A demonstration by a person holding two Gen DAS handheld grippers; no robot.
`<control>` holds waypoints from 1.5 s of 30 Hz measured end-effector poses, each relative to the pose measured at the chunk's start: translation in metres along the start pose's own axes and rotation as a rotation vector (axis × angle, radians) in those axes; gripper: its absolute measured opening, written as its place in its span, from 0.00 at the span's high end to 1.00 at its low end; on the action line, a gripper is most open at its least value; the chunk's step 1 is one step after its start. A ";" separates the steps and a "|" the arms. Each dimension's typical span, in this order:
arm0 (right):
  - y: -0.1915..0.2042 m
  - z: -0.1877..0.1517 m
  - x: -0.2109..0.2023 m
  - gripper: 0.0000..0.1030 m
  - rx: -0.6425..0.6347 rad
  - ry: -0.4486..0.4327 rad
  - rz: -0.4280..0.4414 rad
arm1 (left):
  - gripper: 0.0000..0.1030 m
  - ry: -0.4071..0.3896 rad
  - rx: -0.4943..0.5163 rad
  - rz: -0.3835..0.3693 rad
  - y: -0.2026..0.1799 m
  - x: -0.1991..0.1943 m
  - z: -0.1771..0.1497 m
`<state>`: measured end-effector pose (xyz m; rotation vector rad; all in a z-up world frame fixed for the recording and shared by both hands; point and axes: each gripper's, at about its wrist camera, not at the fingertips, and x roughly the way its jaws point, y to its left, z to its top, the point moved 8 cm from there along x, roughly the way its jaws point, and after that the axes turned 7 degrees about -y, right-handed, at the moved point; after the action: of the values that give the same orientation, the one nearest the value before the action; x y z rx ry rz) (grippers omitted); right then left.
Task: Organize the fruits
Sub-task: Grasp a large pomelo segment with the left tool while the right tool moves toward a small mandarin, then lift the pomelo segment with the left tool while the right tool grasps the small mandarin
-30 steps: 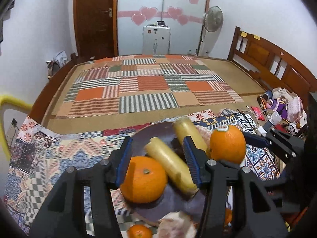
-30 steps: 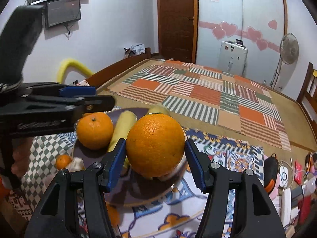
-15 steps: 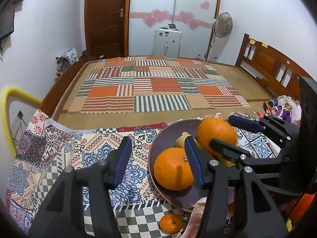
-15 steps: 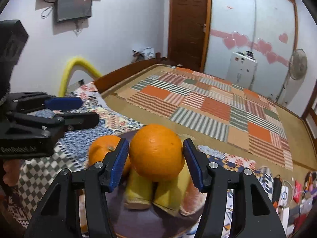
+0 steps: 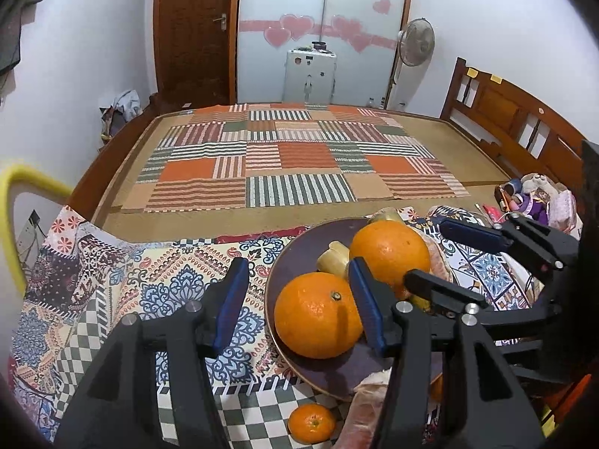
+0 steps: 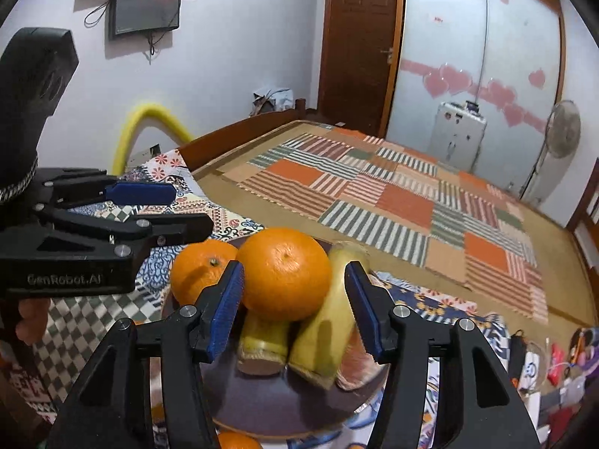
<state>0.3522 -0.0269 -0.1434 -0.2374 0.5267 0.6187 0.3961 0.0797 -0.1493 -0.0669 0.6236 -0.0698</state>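
Note:
A dark plate holds two bananas, a smaller orange and a large orange that rests on the bananas. My right gripper has the large orange between its fingertips. The left pad is at the orange's edge and a gap shows at the right pad, so it is open. My left gripper is open and empty over the plate's left rim and the patterned cloth; the smaller orange lies beyond its right finger.
A small tangerine and a pinkish peeled piece of fruit lie at the plate's near edge. Beyond the cloth is a bed with a patchwork cover and a wooden headboard. Clutter sits at the right.
My left gripper moved left off the plate, leaving the smaller orange and bananas to its right. The right gripper brought the large orange over the bananas, and it now sits farther out towards the fingertips.

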 end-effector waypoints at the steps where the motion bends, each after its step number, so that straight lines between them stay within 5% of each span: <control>1: 0.000 -0.001 -0.003 0.49 -0.002 -0.003 -0.004 | 0.46 -0.001 0.001 0.000 -0.002 -0.003 -0.001; 19: 0.004 -0.036 -0.071 0.46 0.090 -0.013 -0.022 | 0.40 0.012 0.033 -0.013 -0.022 -0.065 -0.059; 33: 0.008 -0.088 -0.052 0.46 0.155 0.081 0.033 | 0.36 0.165 0.032 -0.105 -0.041 -0.043 -0.127; 45: 0.014 -0.095 -0.030 0.55 0.186 0.120 0.090 | 0.35 0.158 0.029 -0.127 -0.043 -0.037 -0.131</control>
<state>0.2850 -0.0650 -0.2080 -0.0755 0.7098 0.6408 0.2877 0.0342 -0.2305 -0.0736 0.7760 -0.2080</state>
